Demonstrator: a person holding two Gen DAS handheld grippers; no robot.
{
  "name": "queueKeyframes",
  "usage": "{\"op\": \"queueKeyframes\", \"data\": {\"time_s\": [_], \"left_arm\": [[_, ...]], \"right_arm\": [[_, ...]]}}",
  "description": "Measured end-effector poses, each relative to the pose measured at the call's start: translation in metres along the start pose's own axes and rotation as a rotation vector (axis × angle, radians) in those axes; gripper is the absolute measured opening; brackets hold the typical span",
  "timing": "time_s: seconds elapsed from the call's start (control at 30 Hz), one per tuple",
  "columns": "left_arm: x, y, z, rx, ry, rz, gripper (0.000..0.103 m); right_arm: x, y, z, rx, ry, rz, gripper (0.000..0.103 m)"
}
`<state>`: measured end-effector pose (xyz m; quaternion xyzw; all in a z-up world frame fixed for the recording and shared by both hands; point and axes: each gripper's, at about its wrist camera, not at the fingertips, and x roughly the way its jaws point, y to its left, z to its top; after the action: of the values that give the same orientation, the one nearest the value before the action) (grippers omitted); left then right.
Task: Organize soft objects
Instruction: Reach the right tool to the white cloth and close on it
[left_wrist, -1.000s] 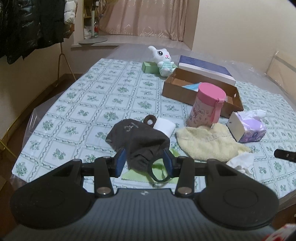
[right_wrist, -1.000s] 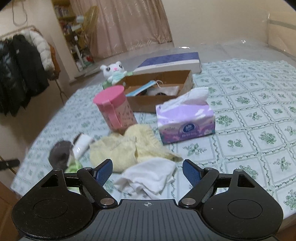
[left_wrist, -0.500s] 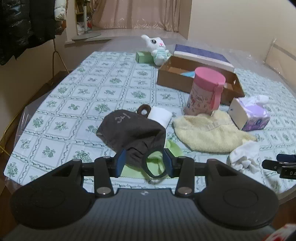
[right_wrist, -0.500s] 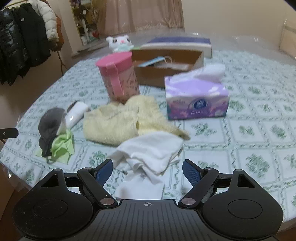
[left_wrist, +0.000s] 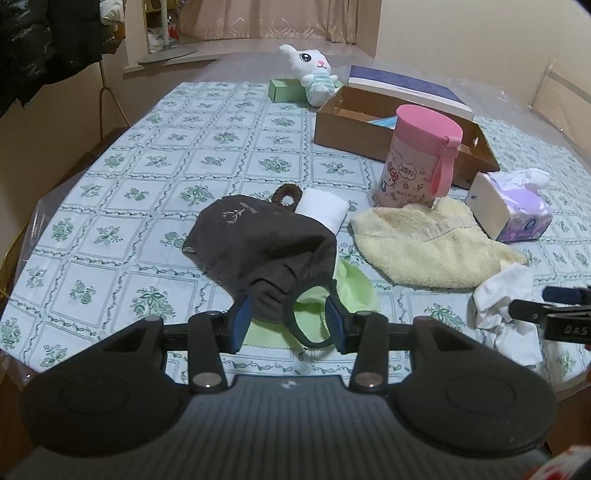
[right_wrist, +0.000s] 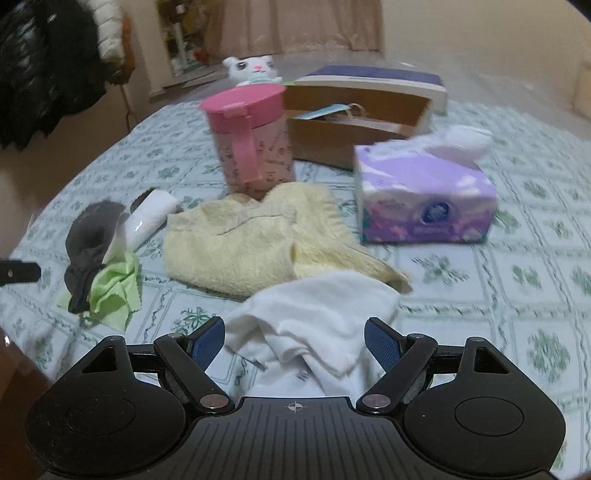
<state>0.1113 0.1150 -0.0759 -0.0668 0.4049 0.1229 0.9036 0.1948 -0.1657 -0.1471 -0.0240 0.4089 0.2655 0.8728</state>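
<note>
Hardly begun, judging by the table: dark brown fabric pouch, lime-green cloth, pale yellow terry towel and crumpled white cloth lying loose from 9 to 3 o'clock. Left tool partly spread around the pouch's edge and loop, contact uncertain. Right tool wide apart astride the white cloth, gripping nothing.
</note>
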Motion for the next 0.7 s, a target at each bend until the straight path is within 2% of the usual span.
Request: {"op": "queueKeyframes", "data": {"time_s": [0.3,0.7], "left_arm": [[0.009,0.001,-0.001,-0.003,0.015,-0.001,0.041],[0.017,0.005,-0.004,-0.019,0.030,0.003,0.042]], "right_arm": [[0.030,0.021,-0.004,-0.100,0.041,-0.036,0.082],[0.045,0.022,-0.010,-0.107,0.044,-0.071,0.082]]}}
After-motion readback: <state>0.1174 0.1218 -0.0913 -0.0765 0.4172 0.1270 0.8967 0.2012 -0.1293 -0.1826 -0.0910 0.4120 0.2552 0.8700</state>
